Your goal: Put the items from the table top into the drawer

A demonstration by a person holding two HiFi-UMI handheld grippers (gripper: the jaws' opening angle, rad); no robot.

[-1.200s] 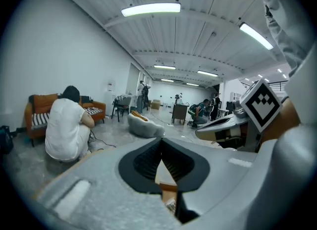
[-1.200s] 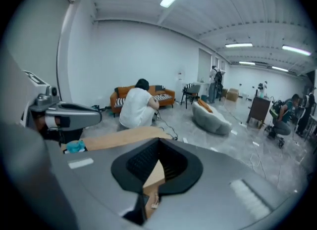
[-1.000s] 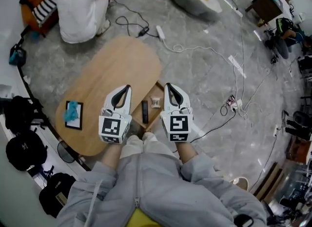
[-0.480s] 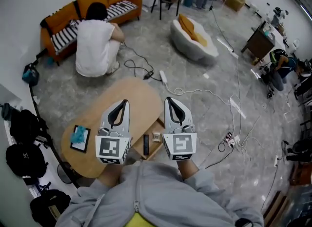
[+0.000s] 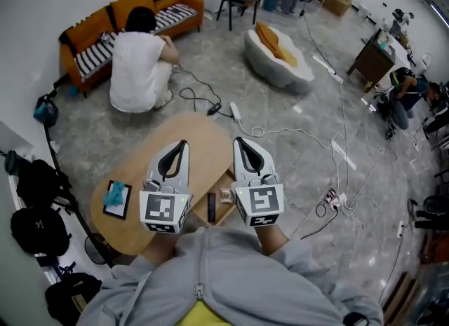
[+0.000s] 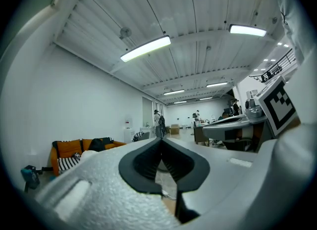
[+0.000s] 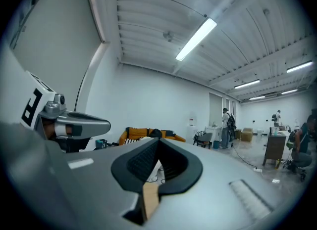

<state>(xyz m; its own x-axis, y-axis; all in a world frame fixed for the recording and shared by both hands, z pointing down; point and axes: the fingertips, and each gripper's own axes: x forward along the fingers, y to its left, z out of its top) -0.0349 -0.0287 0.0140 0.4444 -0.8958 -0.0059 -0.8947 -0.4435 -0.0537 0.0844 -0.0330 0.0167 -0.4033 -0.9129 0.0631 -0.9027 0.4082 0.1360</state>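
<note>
Though open, drawer beneath both claws

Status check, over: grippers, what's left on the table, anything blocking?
Left gripper and right gripper shut, empty, held above the table. Teal item lies on it, not yet in open drawer. Nothing in the way.

Orange striped sofa, crouching person in white just beside, cream beanbag, floor cables.

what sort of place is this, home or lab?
Probably an open-plan lab or studio dressed as a lounge: orange sofa and wooden coffee table, but also a trailing power strip and strip lights overhead.
</note>
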